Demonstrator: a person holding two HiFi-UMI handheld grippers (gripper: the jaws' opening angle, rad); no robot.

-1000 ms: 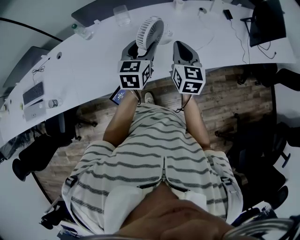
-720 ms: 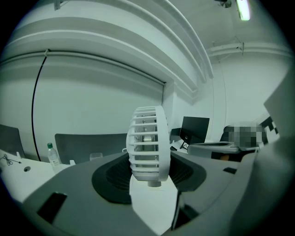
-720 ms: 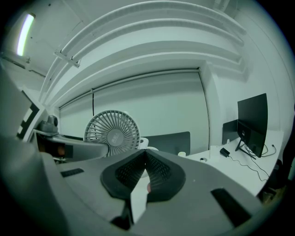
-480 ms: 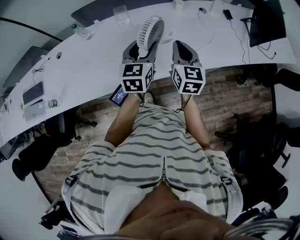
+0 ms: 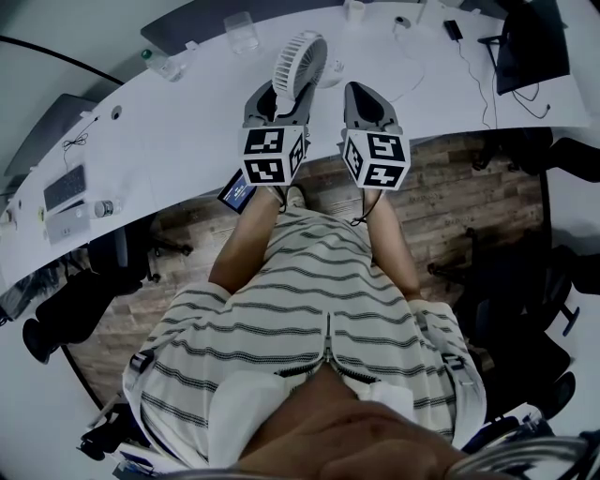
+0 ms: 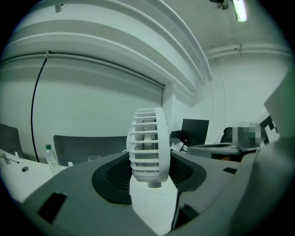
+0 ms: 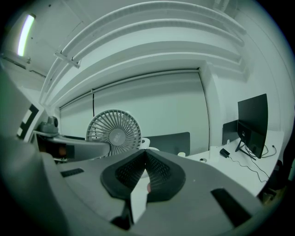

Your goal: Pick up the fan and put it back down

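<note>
One fan: small white desk fan (image 6: pixel 147 143), its round cage edge-on between the left gripper's fingers. In the head view its base looks set down on the counter (image 5: pixel 187 141), mid-depth, so the lift seems not yet begun.
Left gripper (image 6: pixel 150 159): fingers grasping the fan, one pad (image 6: pixel 113 177) against each flat face of the cage. The grip sits on the head, not the stand.
Right gripper (image 7: pixel 145 154): fingers clenched tip to tip on nothing, just right of the fan and apart from it.
Surroundings: a clear glass (image 5: pixel 242 28) at the far left of the fan, a water bottle (image 5: pixel 159 61) further left, a thin white cable (image 5: pixel 412 80) trailing right of the base. I cannot tell whether it is the fan's cord.
Risk, slip: smooth ribbed plastic offers the pads little bite, and the base's weight below could swing the fan in the grasp.
Risk, crush: squeezing harder could bend the cage ribs inward.
Risk, snag: if that cable is attached, lifting may tug it.
Risk, set-down: landing tilted could tip the fan over.
</note>
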